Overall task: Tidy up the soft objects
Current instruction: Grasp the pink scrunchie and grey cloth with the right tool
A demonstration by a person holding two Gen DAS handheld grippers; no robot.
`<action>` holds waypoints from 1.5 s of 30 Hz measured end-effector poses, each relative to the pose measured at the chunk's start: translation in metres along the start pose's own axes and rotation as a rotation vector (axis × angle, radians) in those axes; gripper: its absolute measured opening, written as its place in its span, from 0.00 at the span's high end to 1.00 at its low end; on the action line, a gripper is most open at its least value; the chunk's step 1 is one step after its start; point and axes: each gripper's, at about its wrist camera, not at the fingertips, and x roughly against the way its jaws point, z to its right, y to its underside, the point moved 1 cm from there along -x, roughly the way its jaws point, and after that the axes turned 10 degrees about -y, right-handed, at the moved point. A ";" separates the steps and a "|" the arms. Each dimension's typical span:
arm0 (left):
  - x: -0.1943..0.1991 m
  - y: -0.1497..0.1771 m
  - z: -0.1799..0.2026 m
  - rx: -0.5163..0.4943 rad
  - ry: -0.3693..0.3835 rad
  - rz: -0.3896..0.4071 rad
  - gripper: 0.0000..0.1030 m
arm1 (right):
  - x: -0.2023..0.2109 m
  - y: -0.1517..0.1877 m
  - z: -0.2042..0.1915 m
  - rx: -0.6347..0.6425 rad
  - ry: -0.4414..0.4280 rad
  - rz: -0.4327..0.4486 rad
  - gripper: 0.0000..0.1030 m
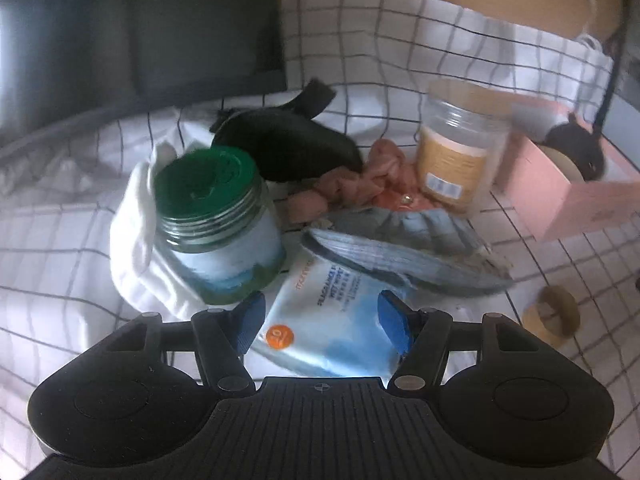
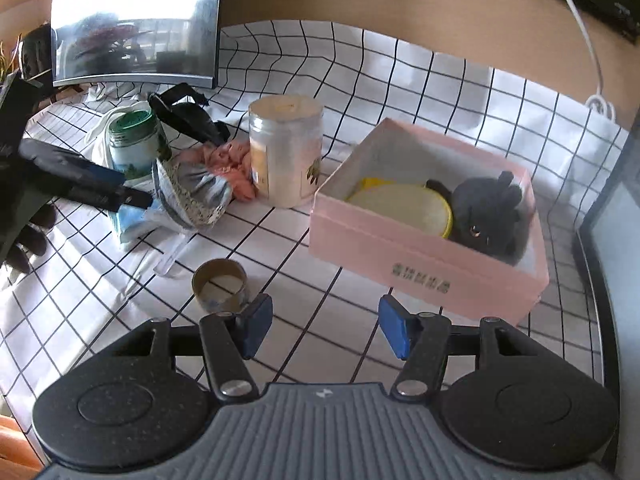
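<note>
My left gripper is open, its blue pads either side of a blue-and-white wet wipes pack on the checked cloth. Just beyond lie a grey lace-edged fabric piece, a pink scrunchie, a black eye mask and a white cloth. My right gripper is open and empty above the cloth, in front of a pink box. The box holds a black plush toy and a yellow-rimmed round pad. The left gripper shows in the right wrist view over the wipes.
A green-lidded jar stands on the white cloth, left of the wipes. A clear jar with a tan lid stands beside the pink box. A tape roll lies near my right gripper. A monitor stands at the back.
</note>
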 end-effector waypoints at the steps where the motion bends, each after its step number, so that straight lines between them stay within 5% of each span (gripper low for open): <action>1: -0.004 -0.002 -0.002 0.012 0.011 -0.006 0.34 | 0.000 0.001 -0.001 -0.006 0.000 -0.006 0.43; 11: -0.021 -0.010 0.015 0.011 0.079 -0.029 0.27 | -0.005 0.010 -0.012 -0.008 -0.004 -0.044 0.43; 18: 0.010 0.021 0.026 -0.044 0.151 -0.040 0.27 | -0.009 0.007 -0.022 0.015 -0.044 -0.045 0.43; 25: 0.044 0.053 0.013 0.014 0.121 -0.089 0.29 | -0.022 -0.007 -0.047 0.085 -0.117 -0.028 0.43; 28: 0.053 0.069 0.006 0.008 0.057 -0.117 0.40 | -0.030 -0.014 -0.063 0.137 -0.177 -0.022 0.43; 33: 0.079 0.076 -0.015 0.118 0.057 -0.040 0.46 | -0.045 -0.011 -0.092 0.265 -0.230 -0.009 0.55; 38: 0.082 0.060 -0.016 0.153 0.064 0.003 0.46 | -0.055 -0.026 -0.093 0.204 -0.261 0.023 0.60; 40: 0.078 0.057 -0.012 0.148 0.069 -0.005 0.46 | -0.054 -0.040 -0.090 0.175 -0.251 0.066 0.56; 43: 0.071 0.055 -0.001 0.105 0.083 -0.017 0.46 | -0.069 -0.063 -0.090 0.160 -0.192 0.079 0.36; 45: 0.072 0.054 0.003 0.089 0.094 -0.013 0.46 | -0.092 -0.076 -0.088 0.134 -0.164 0.040 0.36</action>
